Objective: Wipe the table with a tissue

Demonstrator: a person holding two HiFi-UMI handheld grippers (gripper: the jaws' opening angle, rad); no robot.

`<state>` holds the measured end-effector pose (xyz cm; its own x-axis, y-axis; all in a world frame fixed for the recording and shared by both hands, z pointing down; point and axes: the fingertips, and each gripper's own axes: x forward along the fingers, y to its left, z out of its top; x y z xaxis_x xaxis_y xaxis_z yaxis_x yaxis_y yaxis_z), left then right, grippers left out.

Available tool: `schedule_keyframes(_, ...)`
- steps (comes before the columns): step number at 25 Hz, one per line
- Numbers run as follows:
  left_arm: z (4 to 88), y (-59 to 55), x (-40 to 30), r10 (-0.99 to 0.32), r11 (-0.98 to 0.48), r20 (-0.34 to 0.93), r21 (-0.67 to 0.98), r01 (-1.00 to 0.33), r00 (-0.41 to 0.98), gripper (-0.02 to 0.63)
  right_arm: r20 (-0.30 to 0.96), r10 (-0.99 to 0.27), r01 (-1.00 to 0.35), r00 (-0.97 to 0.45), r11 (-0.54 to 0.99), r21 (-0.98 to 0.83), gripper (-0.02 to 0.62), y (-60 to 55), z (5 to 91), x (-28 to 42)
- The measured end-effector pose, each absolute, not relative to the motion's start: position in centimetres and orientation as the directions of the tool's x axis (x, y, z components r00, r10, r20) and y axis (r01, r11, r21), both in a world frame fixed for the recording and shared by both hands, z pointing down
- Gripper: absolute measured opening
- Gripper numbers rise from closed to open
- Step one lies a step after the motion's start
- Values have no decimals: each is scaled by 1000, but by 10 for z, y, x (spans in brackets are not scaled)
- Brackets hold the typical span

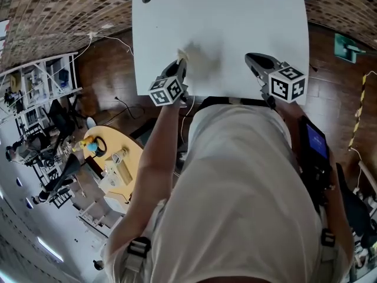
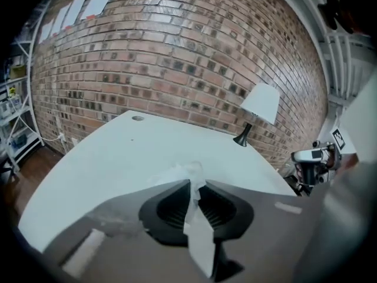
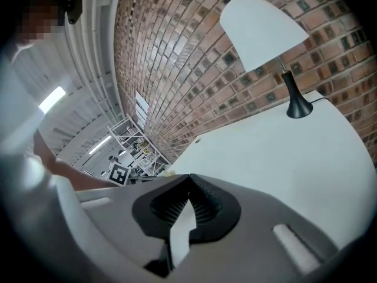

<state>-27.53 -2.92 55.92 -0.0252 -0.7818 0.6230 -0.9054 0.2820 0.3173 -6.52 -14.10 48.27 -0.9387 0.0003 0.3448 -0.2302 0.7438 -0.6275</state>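
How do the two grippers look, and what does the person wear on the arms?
The left gripper and the right gripper have grey, tapered fingers with black ribbed pads. Each carries a white cube with black square markers. The person wears a white shirt that leaves the arms bare.

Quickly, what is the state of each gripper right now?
Left gripper: closed, holding the tissue.
Right gripper: closed, nothing seen between its jaws.
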Motion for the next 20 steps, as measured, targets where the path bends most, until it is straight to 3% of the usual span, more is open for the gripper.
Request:
schedule_keyframes(14,573,-31,-441,-764,340,636,261,-904,-104,46,419,-141,-384,-897,720,-578,8,-121,482,-132)
schedule_keyframes(20,575,-77,-501,-766,249,638,174,-953,-83,46,454,-211,-458,-865,702,-546,8,-111,478,-148)
